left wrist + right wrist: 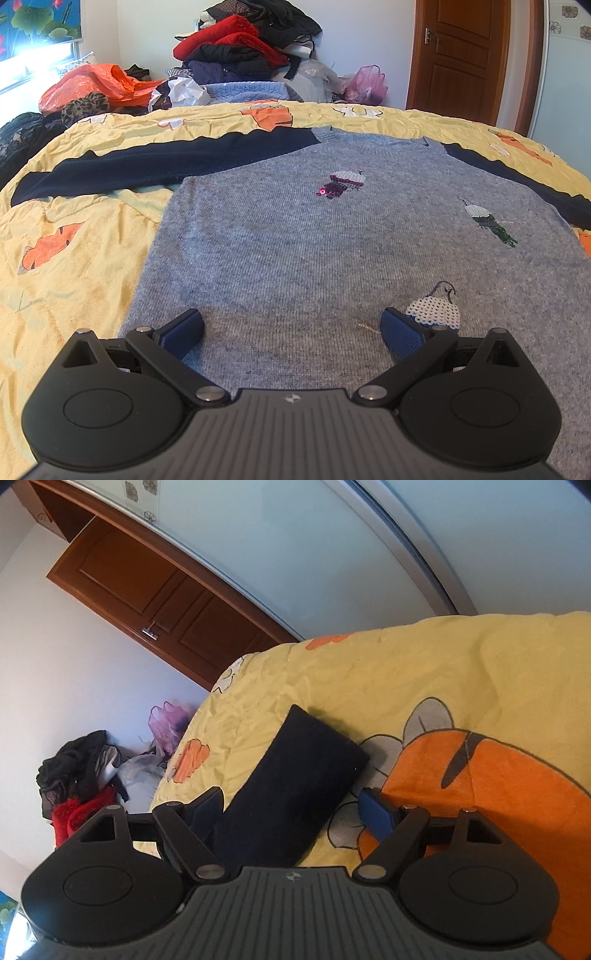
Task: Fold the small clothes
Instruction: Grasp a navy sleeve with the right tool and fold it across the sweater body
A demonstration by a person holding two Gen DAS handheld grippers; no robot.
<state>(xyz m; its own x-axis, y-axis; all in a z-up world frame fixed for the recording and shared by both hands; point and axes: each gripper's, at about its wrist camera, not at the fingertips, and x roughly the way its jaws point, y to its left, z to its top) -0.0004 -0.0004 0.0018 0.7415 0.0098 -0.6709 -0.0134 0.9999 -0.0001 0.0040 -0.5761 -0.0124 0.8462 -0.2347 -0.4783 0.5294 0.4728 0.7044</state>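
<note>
A small grey knit sweater (314, 236) with dark navy sleeves lies flat on the yellow bedspread (66, 266), front up, with sequin and bead patches. Its left sleeve (147, 162) stretches out to the left. My left gripper (291, 328) is open, just above the sweater's lower body, holding nothing. In the right wrist view the end of the right navy sleeve (291, 786) lies on the bedspread (424, 672). My right gripper (291, 808) is open, with the sleeve between its spread fingers, not clamped.
A heap of clothes (243, 48) and plastic bags (99, 85) sits at the far end of the bed. A brown wooden door (458, 55) stands at the back right. A sliding wardrobe panel (295, 542) runs beside the bed.
</note>
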